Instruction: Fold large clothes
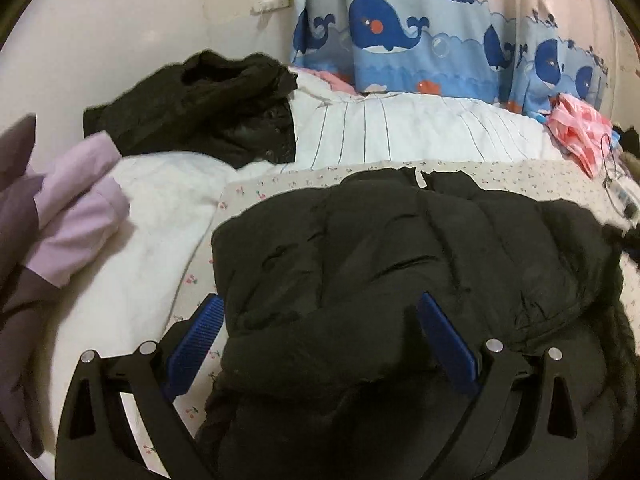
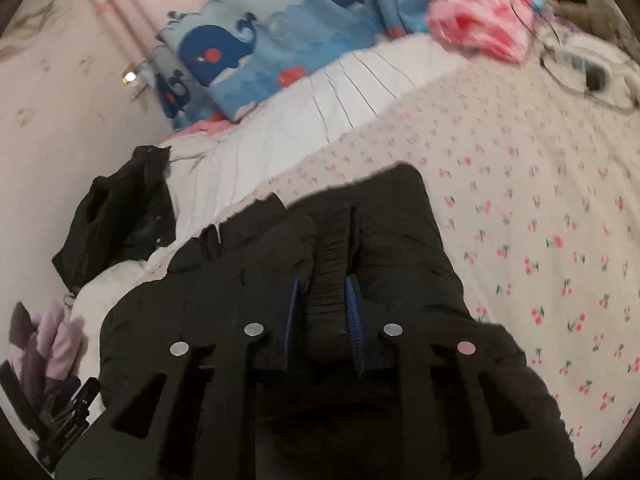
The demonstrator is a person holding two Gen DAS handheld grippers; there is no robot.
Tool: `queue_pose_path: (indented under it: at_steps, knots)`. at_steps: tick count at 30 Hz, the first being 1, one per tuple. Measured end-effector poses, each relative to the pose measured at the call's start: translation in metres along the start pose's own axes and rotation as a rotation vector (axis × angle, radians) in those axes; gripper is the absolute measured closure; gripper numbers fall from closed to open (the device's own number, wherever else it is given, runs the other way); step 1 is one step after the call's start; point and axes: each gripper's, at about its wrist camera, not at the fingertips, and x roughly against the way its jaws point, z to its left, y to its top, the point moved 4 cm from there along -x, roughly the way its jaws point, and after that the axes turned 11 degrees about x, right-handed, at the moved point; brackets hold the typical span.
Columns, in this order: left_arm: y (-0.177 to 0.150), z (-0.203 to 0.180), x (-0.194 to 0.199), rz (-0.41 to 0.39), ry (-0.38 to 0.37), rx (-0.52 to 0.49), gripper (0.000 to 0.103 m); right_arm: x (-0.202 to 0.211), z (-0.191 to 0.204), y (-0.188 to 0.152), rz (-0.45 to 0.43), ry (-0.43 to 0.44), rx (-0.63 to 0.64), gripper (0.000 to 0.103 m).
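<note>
A black puffer jacket [image 1: 400,256] lies spread on the cherry-print bedsheet [image 2: 540,240]. In the left wrist view my left gripper [image 1: 324,328] stands wide open low over the jacket's near edge, a bulging fold lying between its blue pads [image 1: 448,348] without being pinched. In the right wrist view the same jacket [image 2: 400,232] fills the lower middle. My right gripper [image 2: 324,304] is shut on a ribbed black cuff [image 2: 330,264] of the jacket, which sticks out forward between the nearly touching blue pads [image 2: 354,320].
A second black garment [image 1: 192,104] is heaped at the back left on a white striped quilt [image 1: 400,132]. A lilac and grey garment [image 1: 76,208] lies at the left. A whale-print curtain [image 1: 400,28] hangs behind; a pink bag [image 1: 580,132] and a cable [image 2: 592,76] lie at the far right.
</note>
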Motion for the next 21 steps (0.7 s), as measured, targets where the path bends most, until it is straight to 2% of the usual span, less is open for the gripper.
queue_pose_path:
  at_steps: [1,4,7,11,14,16,18,19,21]
  knots:
    - [-0.001,-0.002,0.004,-0.017,0.004,-0.009,0.010,0.010,0.006,0.004,-0.042,-0.016,0.034,0.098]
    - [0.002,-0.008,0.014,-0.071,-0.007,-0.022,0.010,0.038,0.010,0.016,-0.153,-0.056,0.078,0.098]
    - [0.004,-0.011,0.017,-0.089,-0.013,-0.018,0.010,0.044,-0.002,0.019,-0.182,-0.068,0.041,0.098]
    - [0.002,-0.013,0.009,-0.067,-0.015,-0.014,0.010,0.032,-0.027,0.015,-0.147,-0.114,-0.005,0.102]
    - [-0.001,-0.013,0.000,-0.031,-0.016,-0.004,0.010,0.002,-0.046,0.000,-0.022,-0.129,-0.043,0.102]
    - [-0.004,-0.013,-0.006,-0.019,-0.001,-0.003,0.010,-0.003,-0.054,-0.006,-0.008,-0.142,-0.085,0.102]
    - [-0.007,-0.013,-0.007,-0.027,0.013,-0.013,0.010,0.011,-0.043,0.001,-0.076,-0.136,-0.053,0.102]
    - [-0.007,-0.014,-0.006,-0.037,0.019,-0.018,0.010,0.024,-0.030,0.007,-0.135,-0.122,-0.007,0.101]
    - [-0.006,-0.016,-0.002,-0.063,0.021,-0.029,0.010,0.036,-0.002,0.014,-0.190,-0.067,0.087,0.101]
